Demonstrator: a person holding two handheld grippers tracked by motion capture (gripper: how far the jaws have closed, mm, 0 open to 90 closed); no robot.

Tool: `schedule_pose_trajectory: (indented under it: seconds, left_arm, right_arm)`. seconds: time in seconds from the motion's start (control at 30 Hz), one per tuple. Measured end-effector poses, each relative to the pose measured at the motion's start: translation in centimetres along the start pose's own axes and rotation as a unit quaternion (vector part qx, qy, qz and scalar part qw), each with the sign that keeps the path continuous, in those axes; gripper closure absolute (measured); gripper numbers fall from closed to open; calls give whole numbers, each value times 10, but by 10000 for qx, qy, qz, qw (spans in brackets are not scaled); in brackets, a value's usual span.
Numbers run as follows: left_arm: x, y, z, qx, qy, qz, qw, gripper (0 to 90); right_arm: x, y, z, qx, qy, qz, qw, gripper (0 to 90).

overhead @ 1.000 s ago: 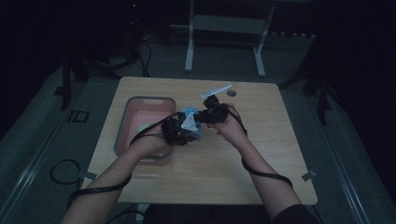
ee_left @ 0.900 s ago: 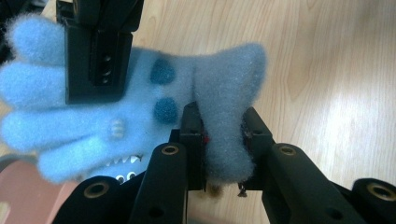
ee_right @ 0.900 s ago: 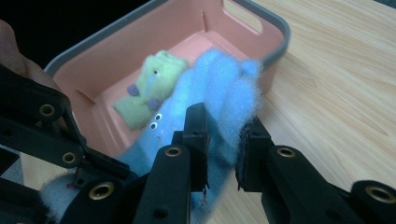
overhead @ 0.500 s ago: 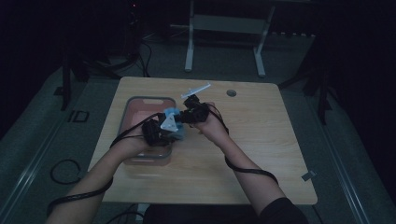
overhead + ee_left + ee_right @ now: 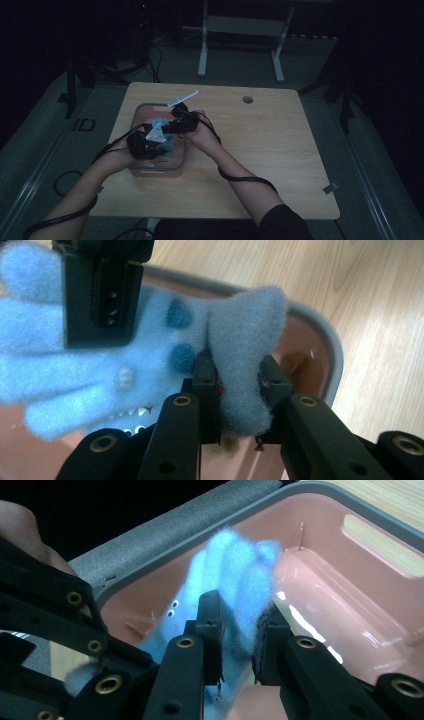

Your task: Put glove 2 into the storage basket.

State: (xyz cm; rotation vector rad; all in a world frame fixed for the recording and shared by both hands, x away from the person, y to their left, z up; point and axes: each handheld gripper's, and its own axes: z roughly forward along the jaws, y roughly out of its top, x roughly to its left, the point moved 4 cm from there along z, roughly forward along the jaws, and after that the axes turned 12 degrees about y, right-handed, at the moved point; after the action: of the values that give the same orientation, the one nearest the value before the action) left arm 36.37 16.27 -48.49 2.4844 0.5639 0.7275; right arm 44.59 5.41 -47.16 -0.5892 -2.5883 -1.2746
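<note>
Left gripper view: fuzzy blue glove (image 5: 150, 350) held up over the pink bin (image 5: 300, 352), one flap pinched between the left gripper's (image 5: 239, 385) jaws, fingers of the glove spread toward the left, two darker blue dots and a small pale mark on the fabric. Second gripper's black jaw laid across the glove's upper left part.

Right gripper view: same glove (image 5: 240, 585) clamped between the right gripper's (image 5: 240, 630) jaws, blue pile bulging above the pads, two small white eyes printed on the fabric just left of the jaws. Left gripper's black linkage (image 5: 55, 620) close by at left. Below and behind, bin's (image 5: 350, 595) glossy pink floor and grey rim (image 5: 165, 555).

High view: glove (image 5: 160, 124) a small blue patch between left gripper (image 5: 145, 142) and right gripper (image 5: 179, 122), both meeting over the bin (image 5: 150, 170) on the left part of the wooden table (image 5: 260, 150). White stick-like object (image 5: 182, 97) lying just beyond the bin's far edge; small round dark hole (image 5: 247, 99) in the tabletop farther right. Forearms entering from the near edge, cables trailing.
</note>
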Motion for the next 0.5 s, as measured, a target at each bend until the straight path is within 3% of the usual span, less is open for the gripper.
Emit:
schedule_pose_trajectory:
  seconds: [0.13, 0.5]
  left_arm:
    - [2, -7, 2, 43, -20, -41, 10000, 761]
    - [1, -30, 34, 357, -276, -185, 9988, 759]
  right_arm:
    - [-2, 0, 8, 11, 25, 27, 10000, 771]
    - [-24, -18, 41, 354, 25, 309, 9989, 749]
